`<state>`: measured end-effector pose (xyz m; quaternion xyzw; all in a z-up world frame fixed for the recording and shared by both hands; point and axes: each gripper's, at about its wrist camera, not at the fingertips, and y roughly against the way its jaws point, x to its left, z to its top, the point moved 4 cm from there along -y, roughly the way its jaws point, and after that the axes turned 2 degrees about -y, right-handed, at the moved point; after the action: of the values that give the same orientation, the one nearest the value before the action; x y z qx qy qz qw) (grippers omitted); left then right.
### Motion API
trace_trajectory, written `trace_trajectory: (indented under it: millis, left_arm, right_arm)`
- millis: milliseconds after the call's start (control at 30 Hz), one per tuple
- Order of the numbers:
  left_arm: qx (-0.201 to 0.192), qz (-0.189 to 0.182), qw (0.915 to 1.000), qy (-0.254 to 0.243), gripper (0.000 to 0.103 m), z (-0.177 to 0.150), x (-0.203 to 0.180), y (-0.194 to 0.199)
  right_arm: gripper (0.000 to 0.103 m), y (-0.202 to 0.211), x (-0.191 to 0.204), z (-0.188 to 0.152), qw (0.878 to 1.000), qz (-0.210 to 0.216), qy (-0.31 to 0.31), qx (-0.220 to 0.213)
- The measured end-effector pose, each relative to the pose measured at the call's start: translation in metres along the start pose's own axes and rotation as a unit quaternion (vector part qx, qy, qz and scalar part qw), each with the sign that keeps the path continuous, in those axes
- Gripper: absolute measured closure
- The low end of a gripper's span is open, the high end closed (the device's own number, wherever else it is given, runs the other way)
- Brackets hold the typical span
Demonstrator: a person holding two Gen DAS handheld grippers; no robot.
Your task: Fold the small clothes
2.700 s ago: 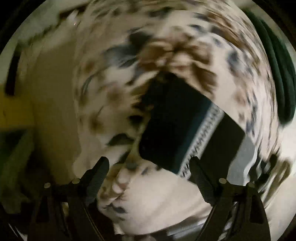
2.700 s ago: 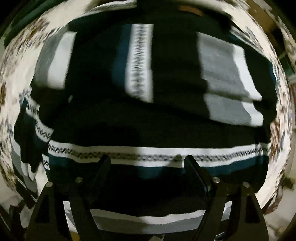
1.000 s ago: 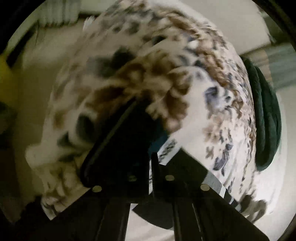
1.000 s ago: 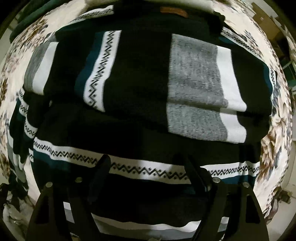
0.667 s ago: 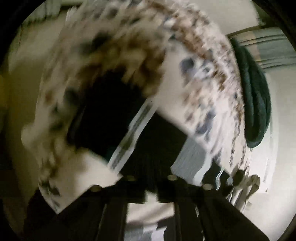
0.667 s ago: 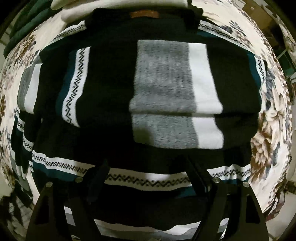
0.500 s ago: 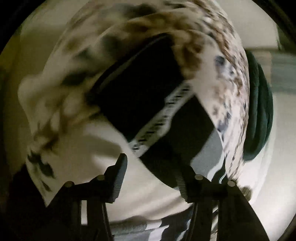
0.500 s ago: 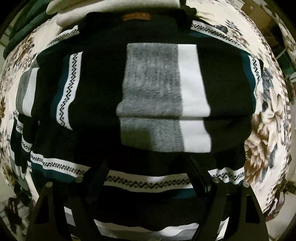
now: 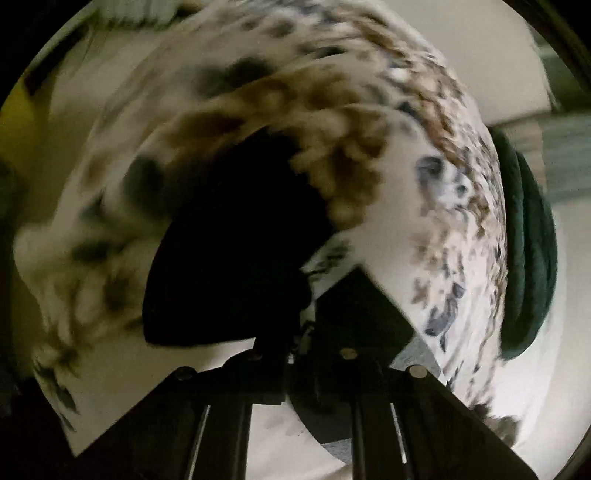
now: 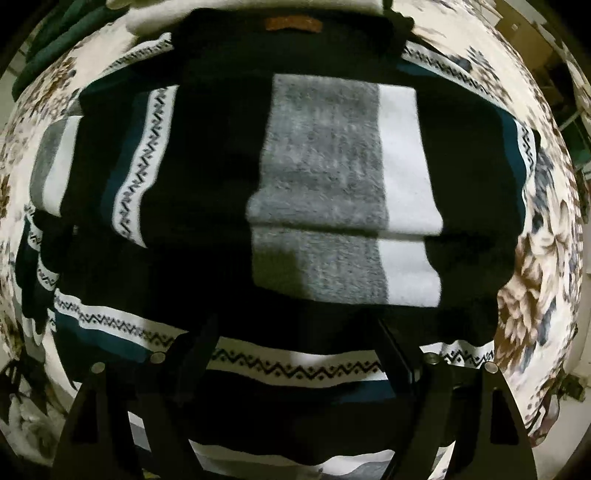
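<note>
A black sweater (image 10: 207,177) with grey, white and teal patterned stripes lies on a flowered bedspread (image 10: 535,280), both sleeves folded across its body. A brown label (image 10: 293,24) marks its collar at the far end. My right gripper (image 10: 299,343) is open and hovers over the hem, holding nothing. In the left wrist view my left gripper (image 9: 301,332) is shut on a black corner of the sweater (image 9: 236,236), which rises in front of the lens. The view is blurred.
Folded dark green clothes (image 9: 528,258) lie at the bedspread's (image 9: 424,206) right edge in the left wrist view, and they also show at the far left in the right wrist view (image 10: 59,40). A folded cream garment (image 10: 147,14) lies beyond the collar.
My left gripper was shut on the sweater a second ago, opened half a second ago, and has now shut on the sweater's corner again. The right gripper stayed open and drifted slightly over the sweater.
</note>
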<state>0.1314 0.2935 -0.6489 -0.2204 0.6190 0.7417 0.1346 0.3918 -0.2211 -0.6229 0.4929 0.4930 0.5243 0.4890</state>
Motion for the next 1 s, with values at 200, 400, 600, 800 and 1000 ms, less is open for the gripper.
trace_trajectory:
  millis: [200, 400, 600, 800, 1000]
  left_arm:
    - [-0.06, 0.008, 0.9858, -0.156, 0.095, 0.005, -0.083, 0.043]
    - [-0.079, -0.041, 0.93, -0.356, 0.095, -0.057, -0.209, 0.081]
    - [-0.013, -0.125, 0.8425, -0.524, 0.095, -0.218, -0.311, 0.087]
    - [0.082, -0.174, 0.7603, -0.621, 0.095, -0.387, -0.33, 0.085]
    - [0.137, -0.15, 0.7012, -0.683, 0.089, -0.488, -0.317, 0.081]
  right_arm:
    - [0.02, 0.017, -0.017, 0.025, 0.999, 0.019, -0.024, -0.01]
    - [0.02, 0.047, -0.061, 0.054, 0.996, 0.046, -0.07, -0.027]
    - [0.02, 0.062, -0.109, 0.024, 0.99, 0.069, -0.119, -0.037]
    - [0.02, 0.078, -0.188, 0.012, 0.982, 0.069, -0.168, -0.044]
    - [0.02, 0.073, -0.254, -0.007, 0.977, 0.056, -0.203, -0.036]
